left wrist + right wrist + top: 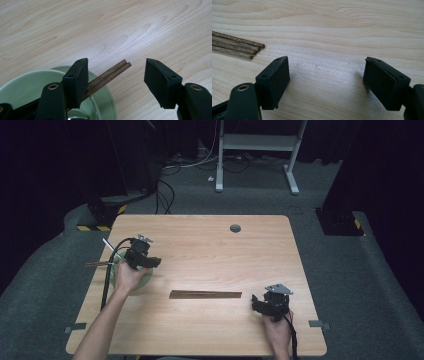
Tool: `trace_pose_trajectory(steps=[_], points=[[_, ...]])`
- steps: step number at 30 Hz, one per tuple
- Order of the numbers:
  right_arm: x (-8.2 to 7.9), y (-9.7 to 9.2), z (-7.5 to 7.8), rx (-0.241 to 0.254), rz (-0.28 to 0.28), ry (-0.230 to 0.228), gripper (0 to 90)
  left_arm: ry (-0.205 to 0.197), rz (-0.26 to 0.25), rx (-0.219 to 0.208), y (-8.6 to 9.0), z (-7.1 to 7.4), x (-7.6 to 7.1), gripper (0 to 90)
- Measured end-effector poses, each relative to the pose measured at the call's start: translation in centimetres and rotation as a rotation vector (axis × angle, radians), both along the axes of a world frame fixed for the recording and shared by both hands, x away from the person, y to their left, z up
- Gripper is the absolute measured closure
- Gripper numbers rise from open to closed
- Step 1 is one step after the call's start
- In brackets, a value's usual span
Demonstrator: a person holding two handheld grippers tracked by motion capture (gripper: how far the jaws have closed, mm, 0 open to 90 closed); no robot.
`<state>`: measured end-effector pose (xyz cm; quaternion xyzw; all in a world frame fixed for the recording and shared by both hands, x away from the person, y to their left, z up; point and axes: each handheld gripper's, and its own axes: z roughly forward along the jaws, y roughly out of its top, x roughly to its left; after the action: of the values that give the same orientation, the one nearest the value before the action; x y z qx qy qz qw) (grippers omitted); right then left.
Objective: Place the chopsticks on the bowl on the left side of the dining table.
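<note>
A pale green bowl (142, 281) (25, 86) sits near the table's left edge. A pair of dark wooden sticks (110, 73) lies across its rim, and their far ends stick out to the left (97, 264). My left gripper (152, 262) (115, 61) hovers over the bowl with its jaws wide apart. The sticks run between the jaws, close beside the left one, and the right one stands well clear of them. A bundle of several more sticks (205, 294) (237, 45) lies flat at the table's middle. My right gripper (257, 302) (325, 60) rests open on the wood just right of the bundle.
The light wooden table (210, 245) has a round cable hole (235, 228) near its far edge. A black cable (107, 280) trails from the left gripper along the left side. Beyond the table are grey carpet, floor cables and a white frame (257, 142).
</note>
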<state>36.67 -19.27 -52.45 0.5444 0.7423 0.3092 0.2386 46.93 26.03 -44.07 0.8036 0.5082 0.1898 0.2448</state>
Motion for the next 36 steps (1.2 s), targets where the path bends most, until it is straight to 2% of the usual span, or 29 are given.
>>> trace_pose_trajectory(steps=[6,13,15,30,36], points=[[0.0,0.0,0.0,0.000,0.000,0.000,20.7,-0.015,-0.014,-0.003,-0.4,0.2,-0.5,36.2],[0.0,0.0,0.0,0.000,0.000,0.000,20.7,-0.006,-0.034,0.012,-0.6,0.1,-0.8,35.8],[0.0,0.0,0.0,0.000,0.000,0.000,20.7,-0.010,-0.032,0.000,-0.6,0.1,-1.0,35.8],[0.0,0.0,0.0,0.000,0.000,0.000,20.7,-0.007,-0.049,0.000,-1.2,-0.2,-1.3,35.7],[0.0,0.0,0.0,0.000,0.000,0.000,20.7,-0.027,-0.050,-0.007,-1.3,-0.1,-1.7,35.1]])
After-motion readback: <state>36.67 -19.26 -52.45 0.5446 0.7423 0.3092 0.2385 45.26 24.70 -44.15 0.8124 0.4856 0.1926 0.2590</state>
